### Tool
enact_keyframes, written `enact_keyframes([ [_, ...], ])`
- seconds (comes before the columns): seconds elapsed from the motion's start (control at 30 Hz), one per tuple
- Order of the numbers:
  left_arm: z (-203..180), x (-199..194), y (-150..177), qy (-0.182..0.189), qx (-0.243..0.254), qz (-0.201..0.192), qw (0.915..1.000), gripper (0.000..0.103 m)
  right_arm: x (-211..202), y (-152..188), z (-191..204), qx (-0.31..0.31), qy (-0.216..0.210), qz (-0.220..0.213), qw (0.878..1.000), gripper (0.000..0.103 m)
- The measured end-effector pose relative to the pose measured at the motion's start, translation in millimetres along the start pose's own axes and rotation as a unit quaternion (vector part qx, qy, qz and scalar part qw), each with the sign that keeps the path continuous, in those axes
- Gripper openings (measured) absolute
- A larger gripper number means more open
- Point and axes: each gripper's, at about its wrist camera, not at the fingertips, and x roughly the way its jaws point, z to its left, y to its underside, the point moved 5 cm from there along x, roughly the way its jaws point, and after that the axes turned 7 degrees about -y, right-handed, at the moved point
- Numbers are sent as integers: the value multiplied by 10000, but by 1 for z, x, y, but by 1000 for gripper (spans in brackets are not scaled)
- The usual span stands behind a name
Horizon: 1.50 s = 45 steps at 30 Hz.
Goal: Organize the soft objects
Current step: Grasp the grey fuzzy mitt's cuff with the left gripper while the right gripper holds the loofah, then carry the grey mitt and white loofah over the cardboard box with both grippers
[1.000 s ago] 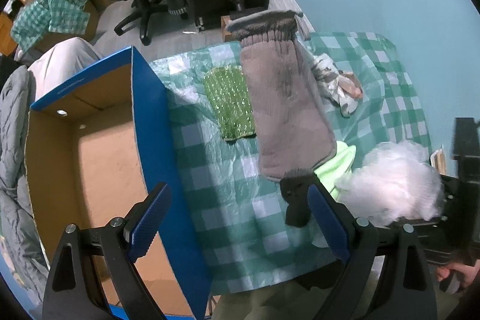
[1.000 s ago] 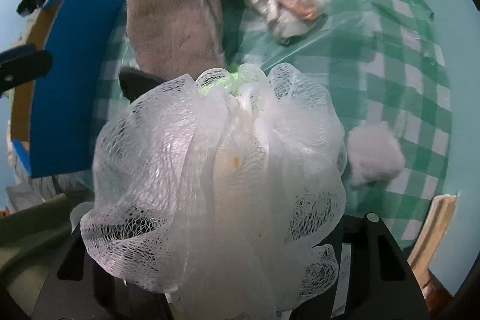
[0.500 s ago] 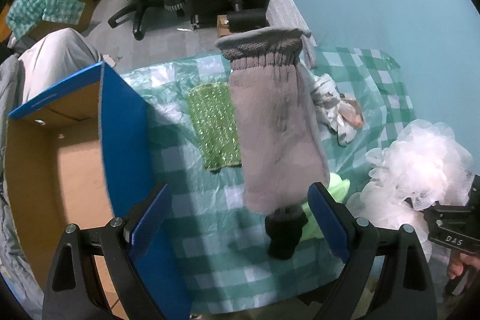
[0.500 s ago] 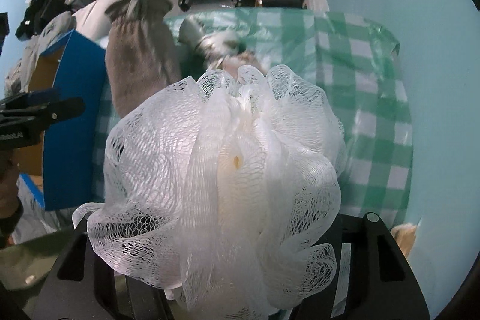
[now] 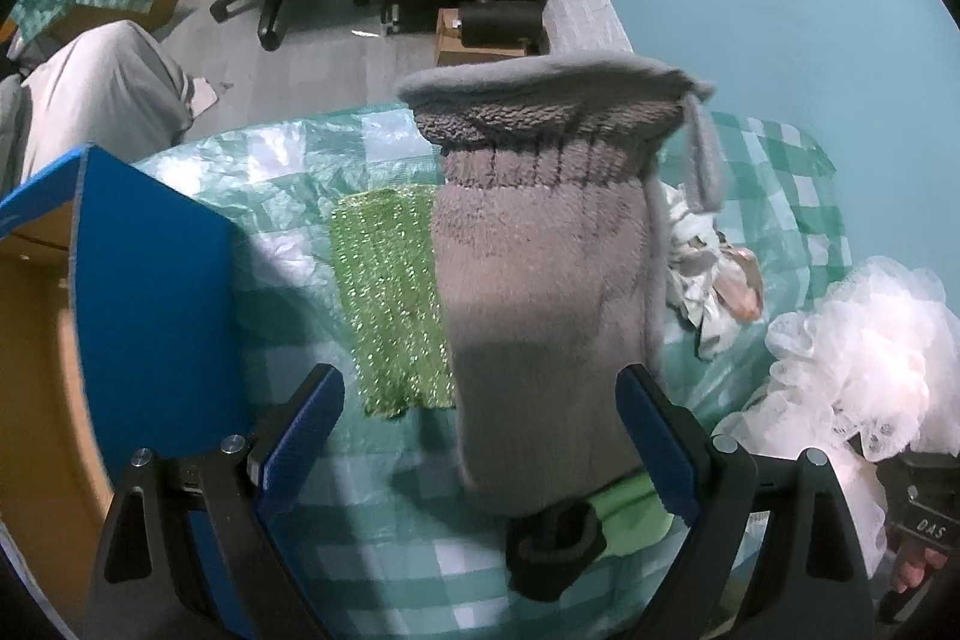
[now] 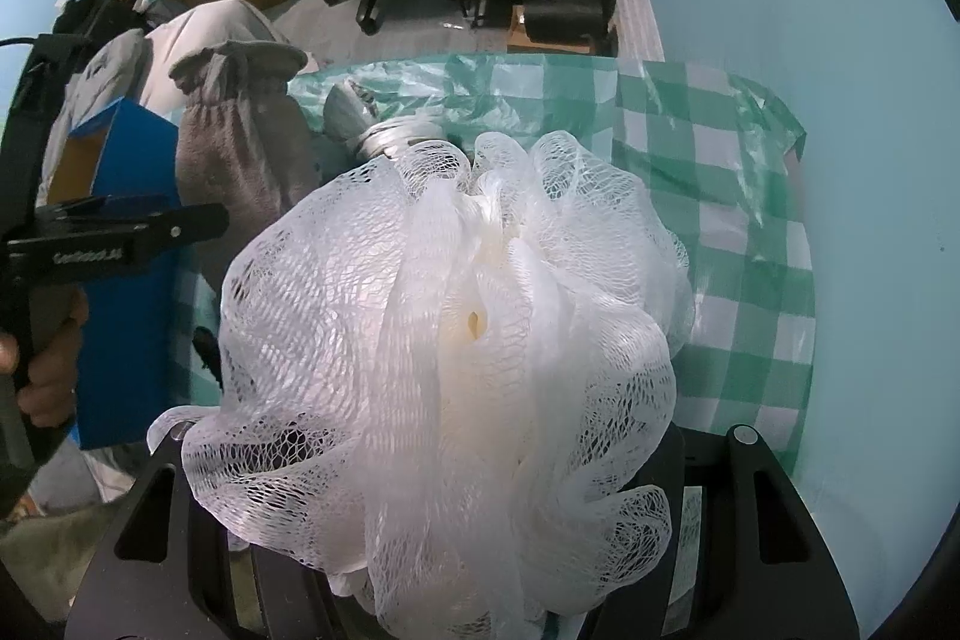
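Now the blue box [image 5: 150,316] stands at 9 o'clock on the counter [image 5: 774,196], beside a green cloth [image 5: 390,304]. Left tongs [image 5: 480,436] are spread around the grey mitt [image 5: 540,292]. Right tongs [image 6: 456,568] pinch the white loofah [image 6: 456,340].

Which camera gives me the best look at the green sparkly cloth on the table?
Left wrist: the green sparkly cloth lies flat on the checked tablecloth, its right edge hidden behind the grey mitt. In the right wrist view I can't find it; the white mesh pouf fills the frame.
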Motion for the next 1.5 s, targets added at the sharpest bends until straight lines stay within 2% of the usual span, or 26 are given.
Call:
enact_keyframes([
  [0.07,-1,3,-2,-6,-23,-13,10000,92,1,-1,-1,-7,-13,14,10000,60],
  [0.13,-3,4,-4,-4,15,-49,10000,78,1,-2,-2,-19,-32,15,10000,60],
  [0.2,-6,8,-5,-21,76,-19,10000,70,1,-2,-2,-7,-35,16,10000,60],
  [0.27,-6,9,-5,23,106,-42,9999,55,-1,-1,-2,5,-50,16,10000,60],
  [0.33,-9,8,-4,190,95,-10,9998,30,-2,-2,-2,-2,-62,4,10000,60],
  [0.43,-14,0,-3,260,178,-147,9994,20,-6,-1,-1,-37,-30,-19,10000,60],
  [0.67,-19,-21,8,186,221,-371,9989,17,-16,-3,2,-114,109,-179,9997,60],
  [0.77,-17,-32,12,38,280,-561,9980,16,-20,-4,4,-124,136,-236,9996,60],
  [1.13,-4,-86,11,-315,508,-1255,9903,16,-36,-11,20,-228,241,-484,9983,60],
  [1.5,13,-127,24,-427,618,-1606,9842,16,-58,-19,48,-462,297,-705,9960,60],
])
